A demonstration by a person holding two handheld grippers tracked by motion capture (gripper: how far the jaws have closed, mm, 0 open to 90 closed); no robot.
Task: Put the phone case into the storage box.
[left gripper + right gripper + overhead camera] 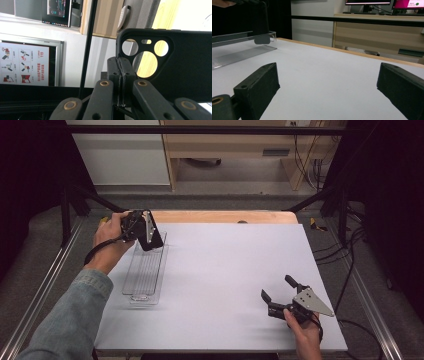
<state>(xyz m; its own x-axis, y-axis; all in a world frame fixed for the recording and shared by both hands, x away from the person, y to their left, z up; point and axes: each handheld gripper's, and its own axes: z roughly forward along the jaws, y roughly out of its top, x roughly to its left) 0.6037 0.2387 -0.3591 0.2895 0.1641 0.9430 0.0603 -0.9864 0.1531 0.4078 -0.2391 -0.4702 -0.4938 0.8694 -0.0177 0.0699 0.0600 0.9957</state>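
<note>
While it's up over the tray: left gripper has its jaws clamped on a black phone case
Tray: clear plastic tray, left side of the white table, looks empty I think
Right gripper: jaws wide apart, holding nothing, low near the table's right front corner

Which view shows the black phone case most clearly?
The left gripper view: the phone case is close, camera cutouts visible, clamped in the jaws. The high view shows it small above the clear tray; the right gripper view shows its dark edge.

Denim sleeve, blk fingers
</note>
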